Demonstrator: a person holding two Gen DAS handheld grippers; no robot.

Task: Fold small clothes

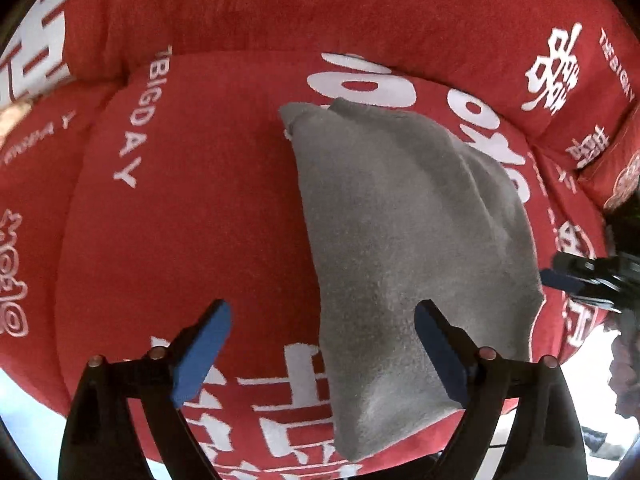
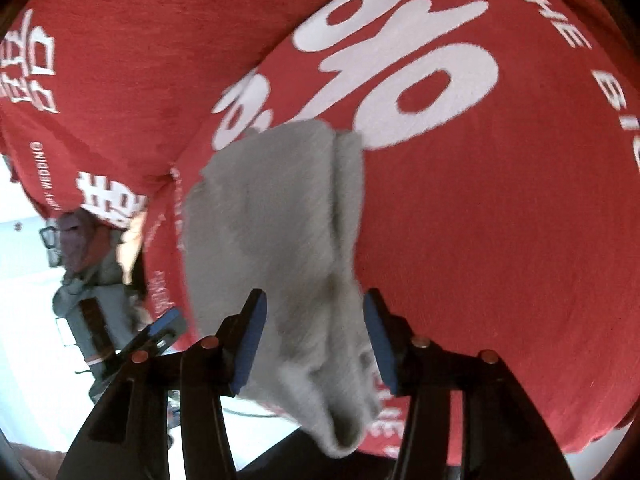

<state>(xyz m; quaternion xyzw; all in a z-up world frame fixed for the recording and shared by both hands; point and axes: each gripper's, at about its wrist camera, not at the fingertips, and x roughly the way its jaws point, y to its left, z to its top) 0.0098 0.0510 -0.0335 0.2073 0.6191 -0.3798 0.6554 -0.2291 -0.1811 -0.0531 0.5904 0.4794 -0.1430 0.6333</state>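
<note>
Grey sock (image 2: 280, 240) is lying lengthwise on the red cushion (image 2: 500, 220), running straight between my right gripper (image 2: 314, 334)'s parted jaws; my left gripper (image 1: 322, 350) is hovering wide apart, gripping nothing.

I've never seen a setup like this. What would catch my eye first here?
The bright red cushion with big white lettering fills both views. On it lies a grey cloth, folded long, one end hanging over the near edge. Blue-padded fingers of the right tool stand open either side of that end.
</note>
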